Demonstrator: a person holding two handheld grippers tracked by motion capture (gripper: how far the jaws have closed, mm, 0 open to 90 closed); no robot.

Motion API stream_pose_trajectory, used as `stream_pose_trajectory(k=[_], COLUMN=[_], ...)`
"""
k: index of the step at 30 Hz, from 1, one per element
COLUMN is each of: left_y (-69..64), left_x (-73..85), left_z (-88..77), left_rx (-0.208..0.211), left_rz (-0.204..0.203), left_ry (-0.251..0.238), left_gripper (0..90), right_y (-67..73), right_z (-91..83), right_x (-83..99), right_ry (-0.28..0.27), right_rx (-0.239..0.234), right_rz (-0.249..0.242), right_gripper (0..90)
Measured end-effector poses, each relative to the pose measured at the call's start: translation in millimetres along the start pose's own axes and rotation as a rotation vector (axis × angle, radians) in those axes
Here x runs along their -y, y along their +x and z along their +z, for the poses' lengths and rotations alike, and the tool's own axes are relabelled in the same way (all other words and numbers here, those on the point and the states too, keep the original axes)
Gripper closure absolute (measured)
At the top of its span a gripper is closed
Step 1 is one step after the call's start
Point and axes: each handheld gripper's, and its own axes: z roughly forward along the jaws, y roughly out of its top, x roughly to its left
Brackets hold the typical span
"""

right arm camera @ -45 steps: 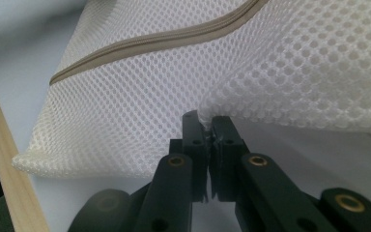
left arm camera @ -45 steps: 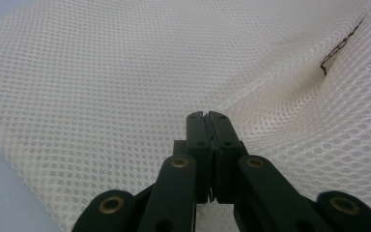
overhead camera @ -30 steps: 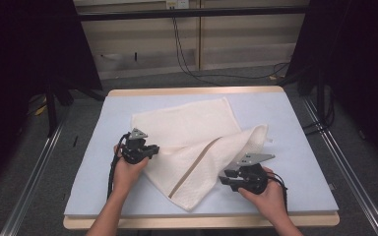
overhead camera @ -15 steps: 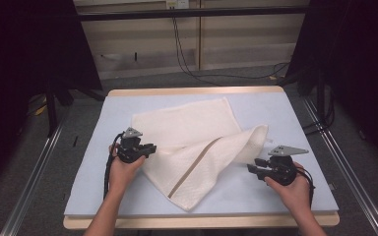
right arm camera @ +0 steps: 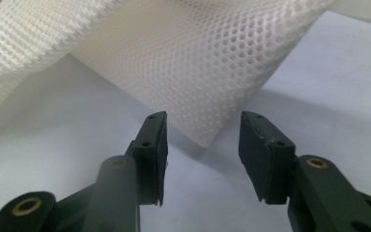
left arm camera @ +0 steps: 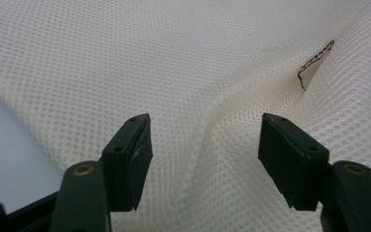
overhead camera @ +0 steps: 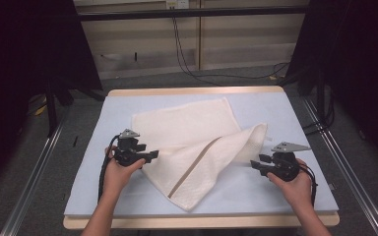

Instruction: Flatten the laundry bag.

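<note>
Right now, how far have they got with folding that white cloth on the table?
Partly. One flap of the white mesh cloth already lies folded diagonally across the rest, a tan stripe showing. Nothing is in hand: the left gripper is open over the cloth's left edge, and the right gripper is open, aimed at a corner just ahead. Still left, I'd guess: gripping those edges and squaring the untidy shape on the blue table.

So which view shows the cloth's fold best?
The high view: the whole cloth shows, one flap folded across the rest. The left gripper view gives close mesh with a crease; the right gripper view gives one lifted corner over the table.
</note>
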Motion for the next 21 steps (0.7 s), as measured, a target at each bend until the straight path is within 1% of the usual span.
stream_pose_trajectory(k=[1, 2, 3, 4, 6, 9, 11, 12, 13, 14, 15, 16, 17, 18, 19, 20, 21], left_y=[0.6, 3.0, 4.3, 6.0, 8.2, 8.1, 5.9, 4.8, 4.4, 3.3, 3.8, 2.8, 1.1, -1.0, -3.4, -4.5, -3.9], left_x=[0.7, 1.8, 3.4, 5.1, 9.3, 15.6, 19.7, 21.5, 23.6, 26.7, 28.2, 30.1, 31.5, 32.4, 33.0, 33.6, 33.6], left_z=[-1.7, -4.9, -7.5, -10.0, -13.7, -15.9, -15.1, -13.7, -12.4, -9.3, -8.1, -6.6, -5.7, -5.7, -5.4, -5.8, -6.1], left_rx=[0.001, -0.009, -0.011, -0.018, -0.025, -0.017, -0.001, -0.007, -0.018, -0.018, -0.014, -0.018, -0.033, -0.051, -0.068, -0.081, -0.095], left_rz=[-0.013, -0.012, -0.031, -0.04, -0.047, -0.054, -0.057, -0.059, -0.051, -0.058, -0.049, -0.054, -0.054, -0.046, -0.049, -0.038, -0.042], left_ry=[-0.006, 0.001, -0.004, -0.007, 0.006, 0.028, 0.034, 0.038, 0.058, 0.08, 0.102, 0.117, 0.132, 0.126, 0.121, 0.126, 0.125], left_gripper=[34.6, 33.6, 31.9, 30.6, 29.5, 29.7, 31.8, 31.8, 31.8, 33.2, 34.4, 35.1, 38.0, 41.1, 46.3, 53.6, 58.0], right_y=[-1.0, -1.9, -3.0, -3.9, -4.4, -4.3, -4.8, -5.1, -5.7, -6.6, -6.7, -7.0, -6.8, -6.4, -6.5, -6.3, -6.3], right_z=[-0.8, -0.7, -0.8, -0.3, 1.9, 5.0, 7.1, 7.8, 8.2, 9.1, 9.9, 10.5, 11.2, 12.1, 12.6, 13.0, 13.8], right_x=[0.2, 0.4, 0.6, 0.5, -0.3, -0.8, -2.2, -2.9, -3.5, -4.1, -4.8, -5.4, -5.9, -6.4, -6.8, -7.0, -7.0], right_ry=[0.003, 0.0, -0.006, -0.007, -0.001, 0.001, -0.001, -0.003, -0.006, -0.011, -0.015, -0.021, -0.016, -0.015, -0.007, -0.005, -0.009], right_rx=[0.003, 0.007, 0.005, 0.003, 0.007, 0.004, 0.005, 0.003, 0.004, 0.001, -0.006, -0.014, -0.019, -0.018, -0.017, -0.022, -0.038], right_rz=[-0.003, -0.001, 0.01, 0.011, 0.008, 0.001, -0.005, -0.003, -0.004, -0.008, -0.008, -0.012, -0.017, -0.02, -0.033, -0.041, -0.048], right_gripper=[53.1, 52.8, 52.8, 52.8, 51.9, 51.9, 51.9, 52.0, 52.4, 53.2, 54.9, 56.8, 58.8, 60.2, 63.4, 69.0, 74.8])
